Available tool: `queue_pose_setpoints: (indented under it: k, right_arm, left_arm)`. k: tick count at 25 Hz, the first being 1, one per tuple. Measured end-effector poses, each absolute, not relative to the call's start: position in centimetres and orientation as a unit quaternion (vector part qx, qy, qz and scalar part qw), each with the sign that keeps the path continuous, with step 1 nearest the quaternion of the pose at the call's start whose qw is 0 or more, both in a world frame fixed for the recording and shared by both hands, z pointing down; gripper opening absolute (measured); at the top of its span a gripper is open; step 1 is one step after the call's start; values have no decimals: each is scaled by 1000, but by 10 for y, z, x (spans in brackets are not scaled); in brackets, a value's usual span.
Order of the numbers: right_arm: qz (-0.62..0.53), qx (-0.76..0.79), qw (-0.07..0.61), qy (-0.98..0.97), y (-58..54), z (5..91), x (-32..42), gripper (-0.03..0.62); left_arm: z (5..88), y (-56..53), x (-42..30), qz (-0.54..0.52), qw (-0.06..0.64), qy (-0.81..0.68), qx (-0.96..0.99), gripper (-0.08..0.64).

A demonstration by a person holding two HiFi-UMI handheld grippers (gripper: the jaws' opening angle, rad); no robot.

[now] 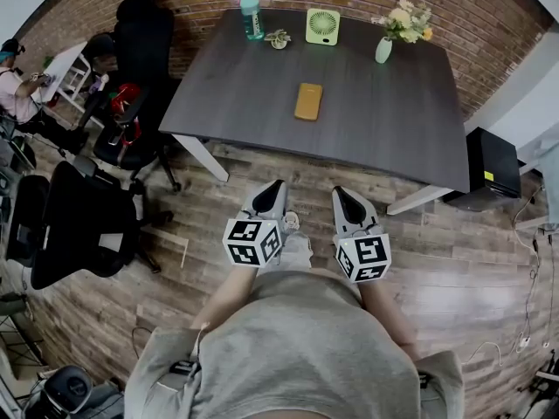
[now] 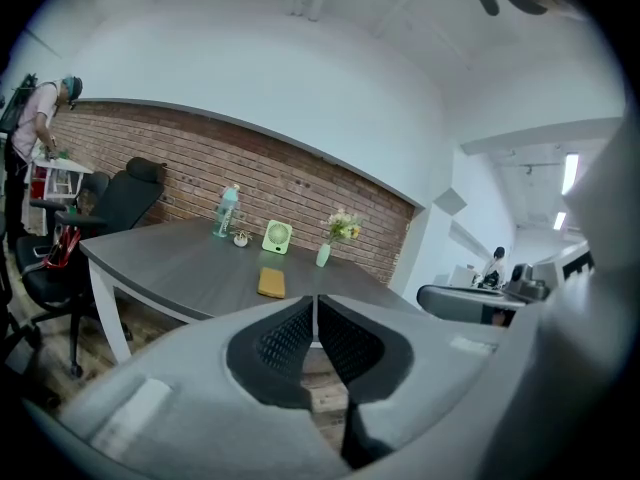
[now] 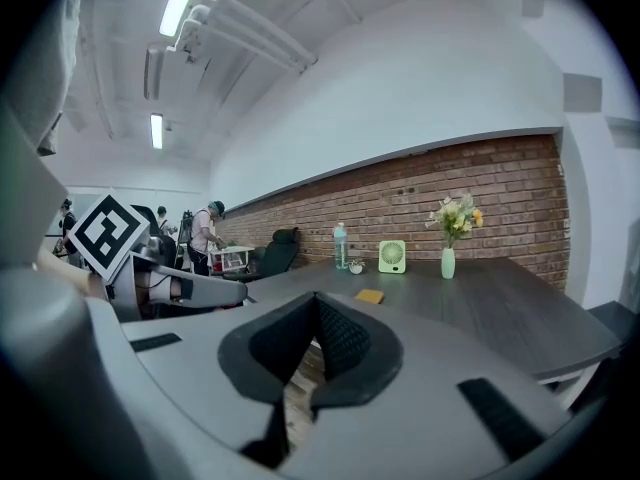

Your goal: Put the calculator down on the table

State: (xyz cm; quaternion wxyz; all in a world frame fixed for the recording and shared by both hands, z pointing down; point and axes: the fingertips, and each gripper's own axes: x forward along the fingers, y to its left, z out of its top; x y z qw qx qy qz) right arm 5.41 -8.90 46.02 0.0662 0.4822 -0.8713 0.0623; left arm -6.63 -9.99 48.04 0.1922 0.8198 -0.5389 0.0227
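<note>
The calculator (image 1: pixel 307 100), a flat orange-yellow slab, lies near the middle of the dark grey table (image 1: pixel 393 120). It also shows in the left gripper view as the calculator (image 2: pixel 271 283) and, small, in the right gripper view as the calculator (image 3: pixel 369 296). Both grippers are held close to my body over the wooden floor, well short of the table's near edge. My left gripper (image 1: pixel 272 184) (image 2: pixel 316 298) is shut with nothing between its jaws. My right gripper (image 1: pixel 343 192) (image 3: pixel 316 296) is also shut and empty.
Along the table's far edge stand a teal bottle (image 1: pixel 251 13), a small potted plant (image 1: pixel 279 38), a green fan (image 1: pixel 322 26) and a vase of flowers (image 1: pixel 385 49). Black office chairs (image 1: pixel 87 225) stand left, a black box (image 1: pixel 491 168) right. A person (image 1: pixel 17 85) works at far left.
</note>
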Motion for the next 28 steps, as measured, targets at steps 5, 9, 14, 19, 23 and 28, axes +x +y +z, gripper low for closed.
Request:
queue_pose_setpoints:
  k: [5,9,14,19,23,28]
  right_arm:
    - [56,490,76,-867,-90,463,58,2]
    - [55,491,77,-866,-90,462,59,2]
    - [55,490,75,-867,-90,461,61,2]
    - [56,488,75,-868,-90,463,61,2]
    - [55,487,75,-869,-90,463,61,2]
    - [54,485,77,-869,-90,461,60,2]
  left_arm:
    - [479,-101,-65,21,191,-539,820,29]
    - [476,-100,-64,20,189,-538,821,29]
    - [474,-100,-61,20,188,-536,823,29]
    - [474,-99,-60,22,188,-537,822,29]
    - [475,-99,-60,21,189,-538,821,29]
    - [474,-98,-61,21,192,-539,820,29]
